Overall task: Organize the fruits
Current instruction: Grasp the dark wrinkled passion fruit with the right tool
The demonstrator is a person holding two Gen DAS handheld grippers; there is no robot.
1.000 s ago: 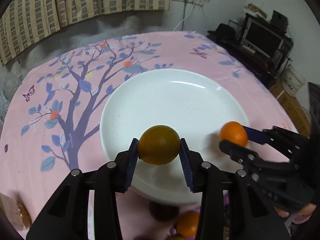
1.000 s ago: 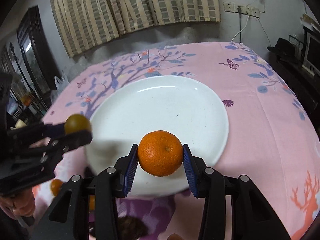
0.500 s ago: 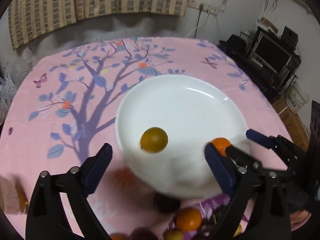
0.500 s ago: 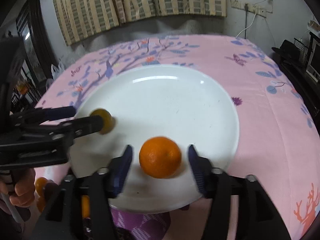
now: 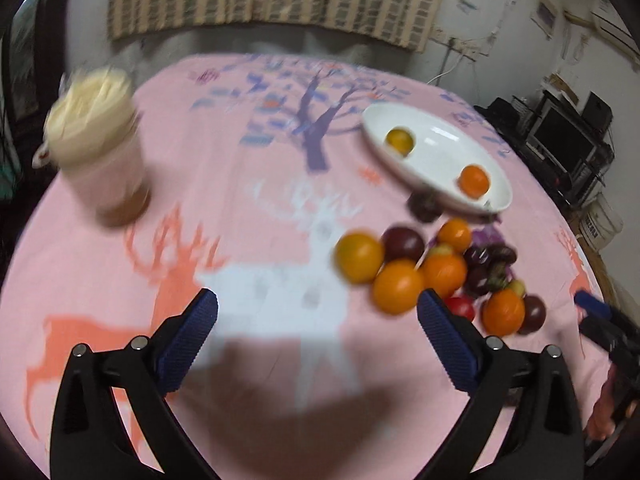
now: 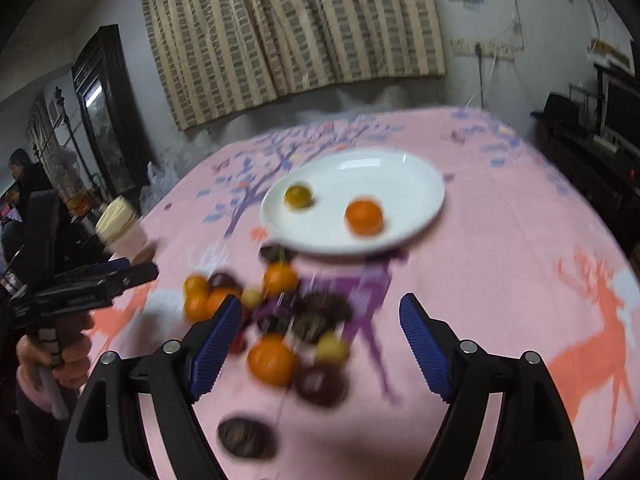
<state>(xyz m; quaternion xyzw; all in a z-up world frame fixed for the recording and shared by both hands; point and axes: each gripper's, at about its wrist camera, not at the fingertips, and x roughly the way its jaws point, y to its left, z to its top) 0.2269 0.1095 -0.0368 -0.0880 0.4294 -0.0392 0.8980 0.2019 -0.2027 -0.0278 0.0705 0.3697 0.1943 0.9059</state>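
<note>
Pink cloth printed with deer and a blue-leafed tree covers the round worktop (image 5: 280, 208), with striped curtains (image 6: 296, 28) on the wall behind.

Nearest in the left wrist view, the left gripper (image 5: 318, 322) hangs over bare cloth, jaws spread wide and holding nothing. The right gripper (image 6: 316, 326) is likewise wide and empty, poised above the loose fruit pile (image 6: 280, 320).

That pile sits at about 3 o'clock from the left jaws: several oranges (image 5: 398, 286), dark plums (image 5: 402, 244), a small red fruit and a couple of pale yellow ones, all touching or just beside each other. Motion blur makes an exact count impossible.

Further out, toward 1 o'clock, the white plate (image 5: 448, 138) holds only two pieces, well apart: a yellowish orange (image 5: 399, 141) on its far side and a bright orange (image 5: 474, 181) on its near side. A lidded jar (image 5: 100, 148) stands at 10 o'clock, clear of the fruit.

Judging by this, the sorting has barely begun: two fruits placed, most of the heap left to move.
</note>
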